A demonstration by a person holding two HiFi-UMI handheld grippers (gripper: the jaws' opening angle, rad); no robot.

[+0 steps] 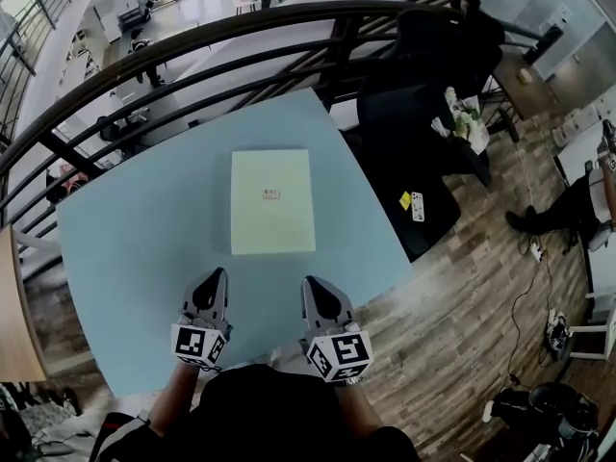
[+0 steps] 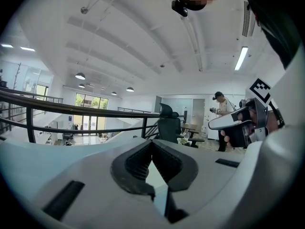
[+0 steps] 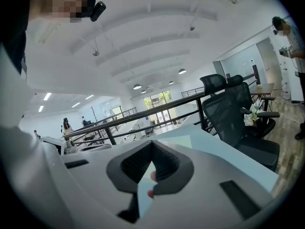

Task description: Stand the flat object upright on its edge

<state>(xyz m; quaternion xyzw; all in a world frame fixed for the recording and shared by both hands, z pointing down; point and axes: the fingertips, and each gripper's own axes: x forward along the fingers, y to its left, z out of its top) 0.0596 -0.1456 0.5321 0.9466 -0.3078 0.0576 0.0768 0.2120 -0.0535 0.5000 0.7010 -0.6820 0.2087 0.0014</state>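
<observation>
**Flat pale slab lying on a blue table, two closed grippers held short of it**

A pale yellow-green, flat rectangular object is seen from above, lying flat on its broad face near the middle of a light blue table. Its long sides run away from the person. A small label is fixed at the centre of its upper face; the print is too small to be read. It cannot be told whether the object is a box or a solid slab, and nothing is seen resting on it.

At the near edge of the table, two grey hand-held grippers are held side by side, each with a marker cube at its rear. The left gripper and the right gripper are both pointed towards the object, and both are well apart from it.

In each gripper's own view, the dark ribbed jaws are seen brought together at the tips, with nothing clamped between them.

Beyond the table, a black metal railing is curved across the view. Black mesh office chairs are placed on a wooden floor to the right.
</observation>
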